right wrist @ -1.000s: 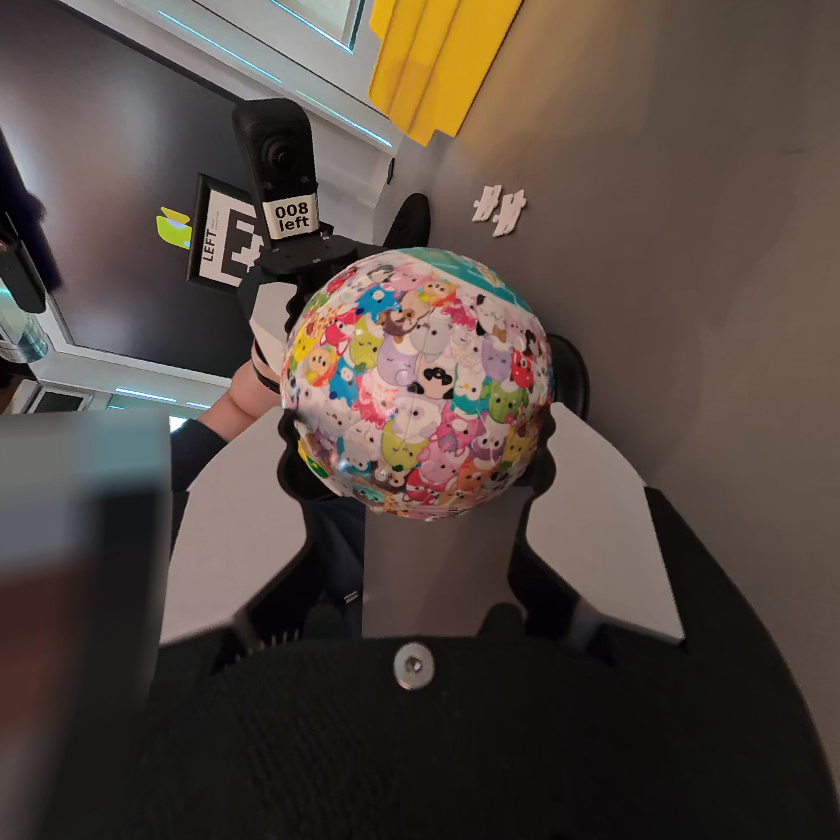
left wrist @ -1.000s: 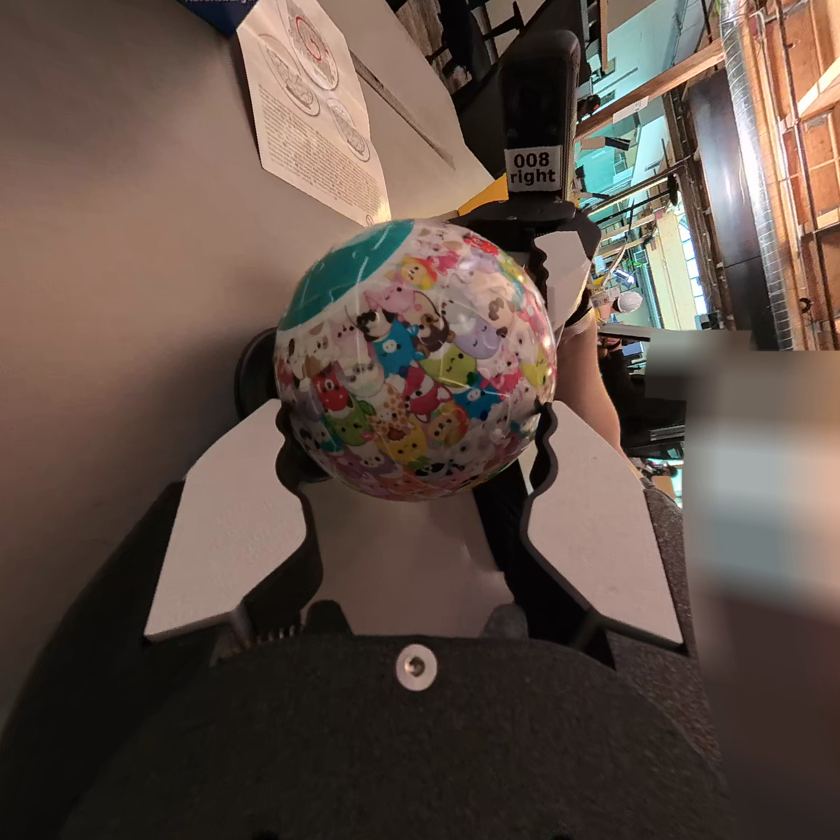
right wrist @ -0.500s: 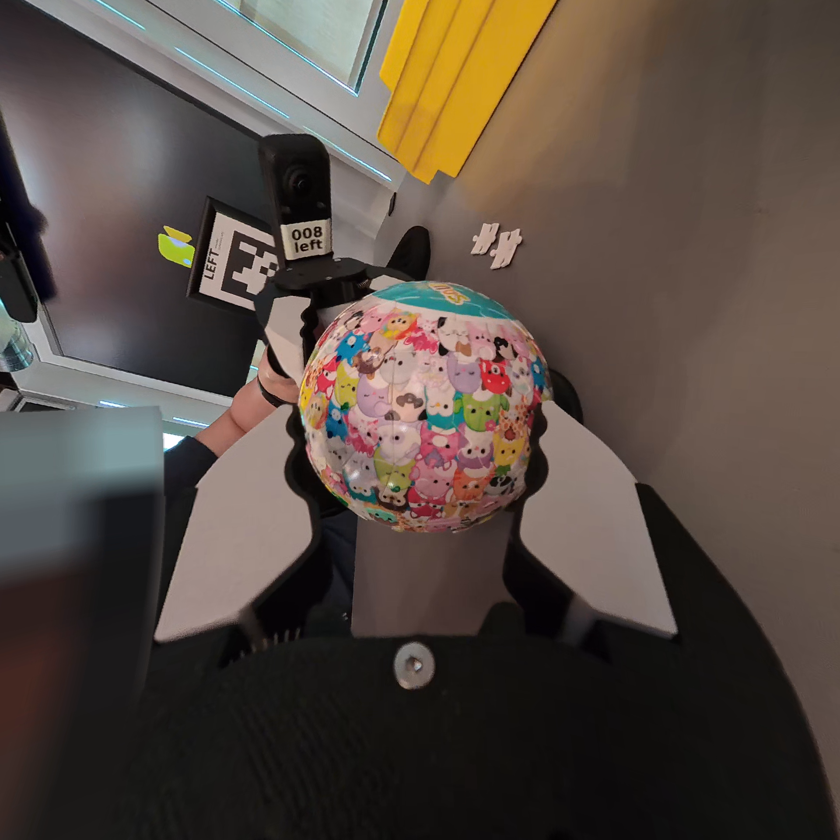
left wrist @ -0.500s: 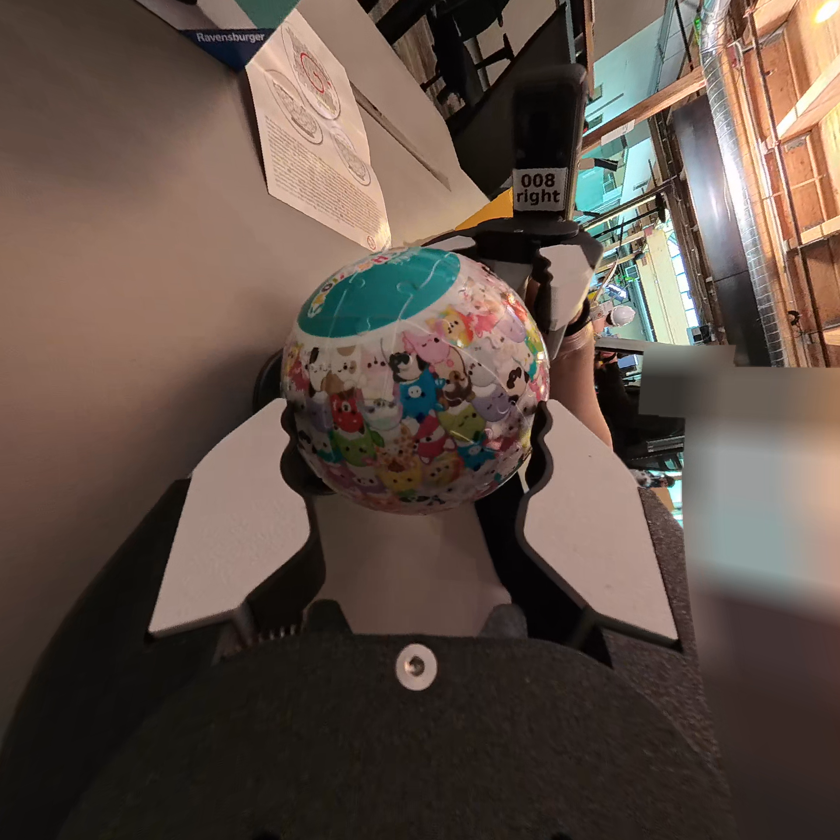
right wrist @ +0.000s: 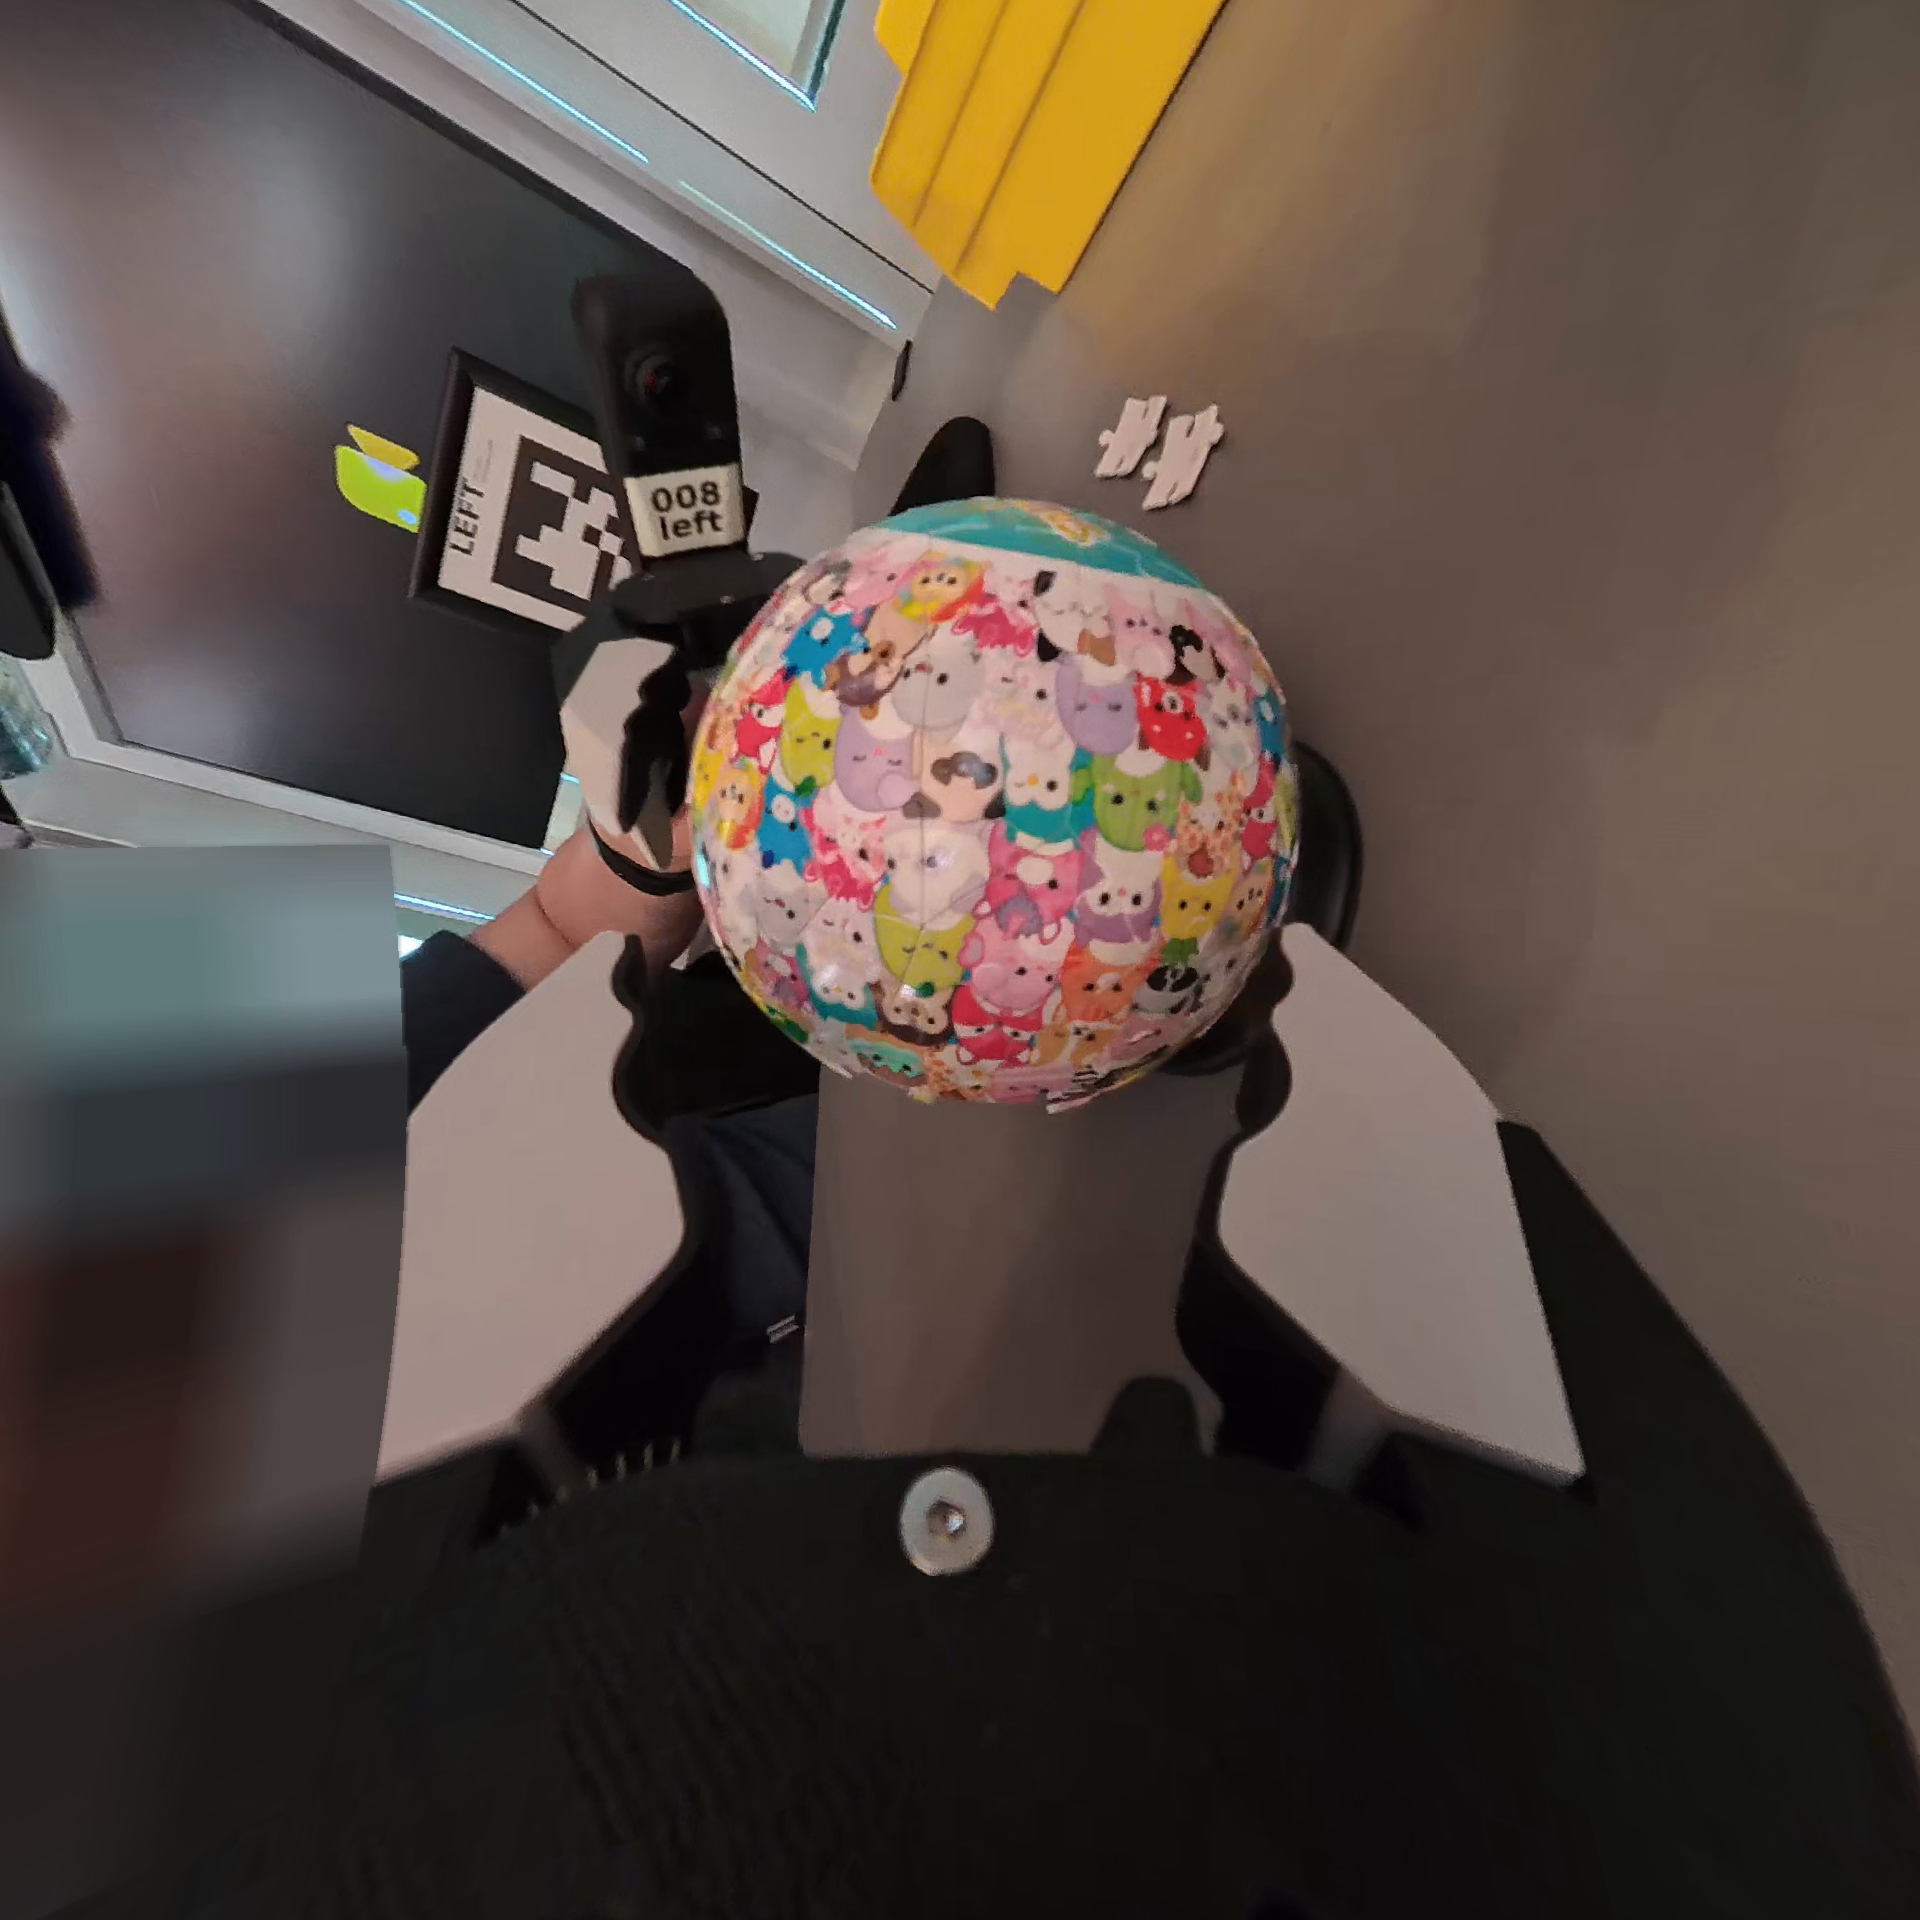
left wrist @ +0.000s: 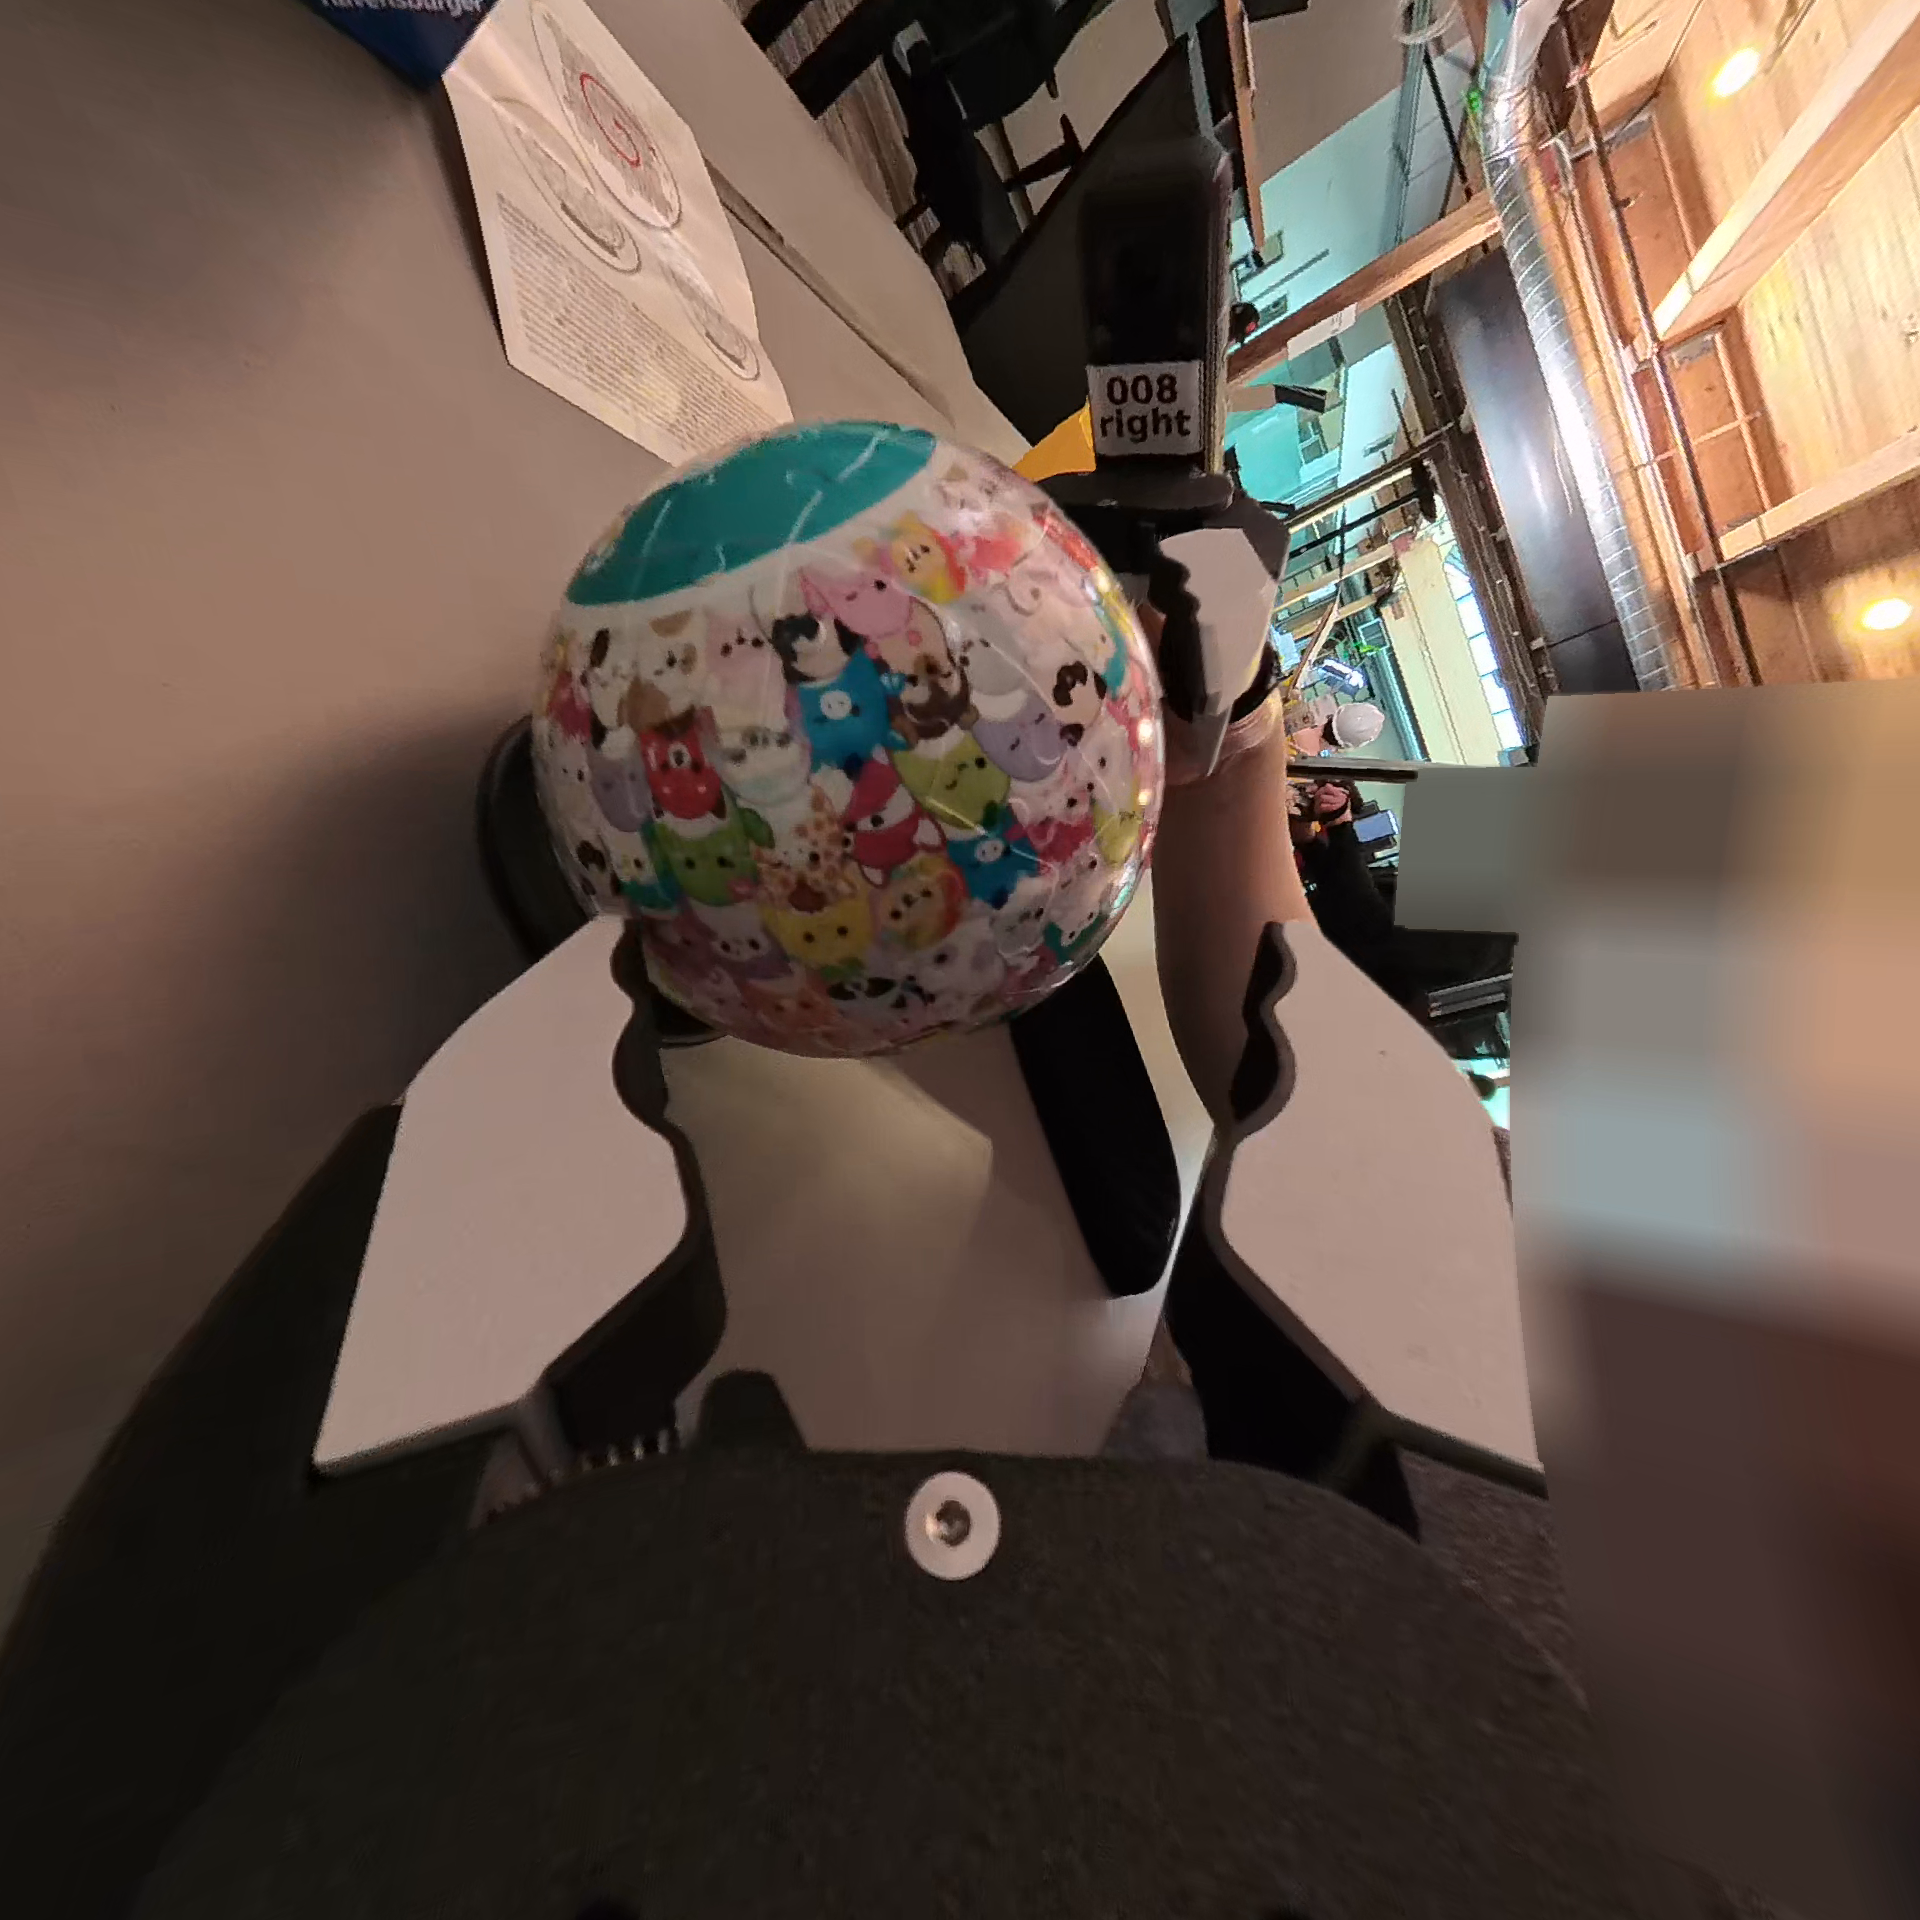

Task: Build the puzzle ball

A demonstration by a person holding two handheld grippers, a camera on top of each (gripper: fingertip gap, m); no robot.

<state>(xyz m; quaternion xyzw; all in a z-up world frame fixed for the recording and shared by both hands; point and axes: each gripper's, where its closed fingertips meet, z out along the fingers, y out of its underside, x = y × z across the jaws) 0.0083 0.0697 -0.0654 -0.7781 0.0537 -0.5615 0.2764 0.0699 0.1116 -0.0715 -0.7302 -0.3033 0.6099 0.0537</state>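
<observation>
The puzzle ball (left wrist: 847, 738), covered in colourful cartoon animals with a teal cap, rests against a black stand (left wrist: 507, 831) on the grey table (left wrist: 208, 520). My left gripper (left wrist: 951, 971) is open. Its fingertips sit at the ball's near side, with a clear gap at the right finger. The right gripper (left wrist: 1195, 623) shows beyond the ball. In the right wrist view the ball (right wrist: 992, 810) sits just past my open right gripper (right wrist: 951, 977), with a gap at the left finger. The stand (right wrist: 1335, 852) and the left gripper (right wrist: 634, 727) show behind it.
A printed instruction sheet (left wrist: 613, 229) and the corner of a blue box (left wrist: 416, 31) lie on the table beyond the ball. Two white puzzle pieces (right wrist: 1158, 452) lie on the table (right wrist: 1558, 520), with a yellow object (right wrist: 1018, 135) farther off. A person's hand (right wrist: 582, 904) holds the left gripper.
Both grippers held the ball by its sides a second ago. Now both have opened a little and drawn back, and the ball stays on the stand, turned teal cap up.
</observation>
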